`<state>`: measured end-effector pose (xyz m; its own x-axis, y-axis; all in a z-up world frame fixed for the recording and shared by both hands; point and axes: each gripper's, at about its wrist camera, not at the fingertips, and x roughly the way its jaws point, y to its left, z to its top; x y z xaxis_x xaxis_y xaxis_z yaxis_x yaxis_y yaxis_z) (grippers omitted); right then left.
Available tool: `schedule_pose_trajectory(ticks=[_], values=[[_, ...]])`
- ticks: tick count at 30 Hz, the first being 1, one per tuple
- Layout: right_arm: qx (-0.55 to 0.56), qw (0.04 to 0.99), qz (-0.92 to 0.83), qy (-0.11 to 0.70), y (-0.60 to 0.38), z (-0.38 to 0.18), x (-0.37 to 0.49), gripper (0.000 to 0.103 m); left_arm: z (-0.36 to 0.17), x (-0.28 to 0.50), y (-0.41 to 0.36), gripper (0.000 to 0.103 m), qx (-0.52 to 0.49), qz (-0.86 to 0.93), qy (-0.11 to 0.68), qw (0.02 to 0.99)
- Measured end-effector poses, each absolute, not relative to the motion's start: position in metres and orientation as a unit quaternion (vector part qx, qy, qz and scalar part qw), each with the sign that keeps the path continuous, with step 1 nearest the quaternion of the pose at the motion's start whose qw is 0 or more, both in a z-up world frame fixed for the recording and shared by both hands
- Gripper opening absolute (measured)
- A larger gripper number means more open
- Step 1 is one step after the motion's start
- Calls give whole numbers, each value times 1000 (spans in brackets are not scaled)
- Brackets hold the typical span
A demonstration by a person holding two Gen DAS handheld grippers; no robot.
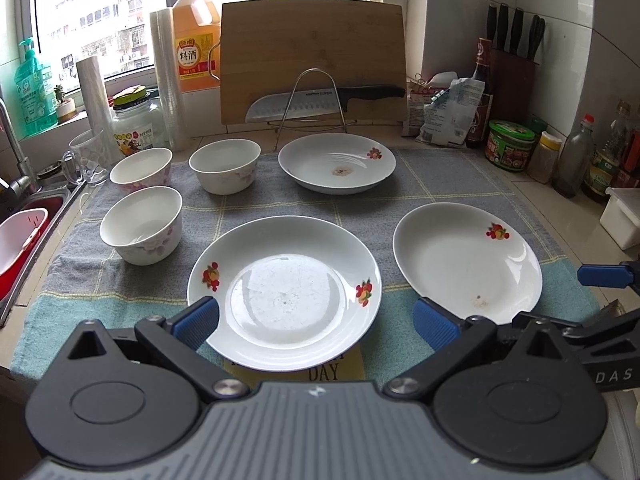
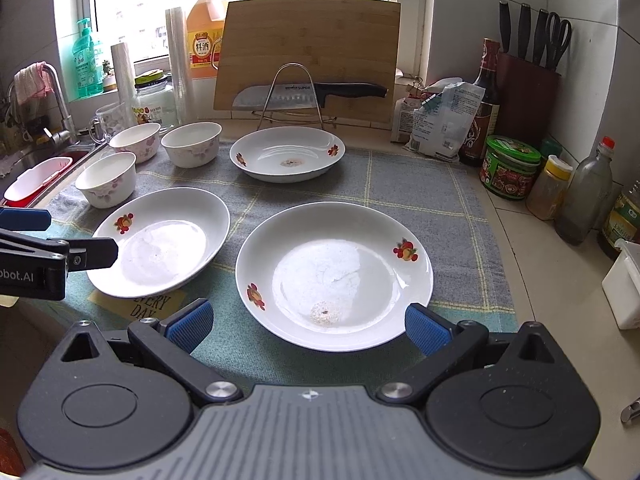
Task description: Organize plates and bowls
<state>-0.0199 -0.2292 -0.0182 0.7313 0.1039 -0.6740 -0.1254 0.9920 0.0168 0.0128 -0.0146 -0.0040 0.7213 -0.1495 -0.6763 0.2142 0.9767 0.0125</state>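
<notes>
I hold both grippers low over the near edge of the grey-and-teal dish towel (image 1: 280,208), which I use as my landmark. My left gripper (image 1: 316,320) has its jaws spread wide, nothing between them but the near rim of the left plate (image 1: 284,292), which they flank without touching as far as I can tell. My right gripper (image 2: 308,322) is likewise spread wide and holds nothing; its blue pads (image 2: 426,330) sit either side of the near rim of the right plate (image 2: 334,280).

On the towel lie 3 plates and 3 bowls. The left plate rests on the towel's near-left part, the right plate just beside it on the near-right part, their rims close but apart. The far plate (image 1: 337,162) sits at the towel's far edge, in front of the knife (image 1: 320,100) on its wire rack. The 3 bowls (image 1: 141,224) stand upright in a cluster on the towel's far-left corner, near the sink. A cutting board (image 1: 312,52) leans behind the towel. Jars and bottles (image 1: 510,146) line the counter off the towel's right side.
</notes>
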Motion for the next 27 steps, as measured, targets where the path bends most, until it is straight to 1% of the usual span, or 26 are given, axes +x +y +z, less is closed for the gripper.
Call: schedule_pose_trajectory(ticks=[6, 16, 27], values=[[-24, 923, 66, 379, -237, -42, -16, 103, -13, 22, -17, 102, 35, -118, 379, 917], [-28, 909, 63, 411, -242, -79, -4, 103, -19, 41, -22, 102, 48, -117, 379, 917], [-22, 903, 59, 424, -245, -99, 20, 103, -27, 70, -33, 102, 55, -132, 395, 908]])
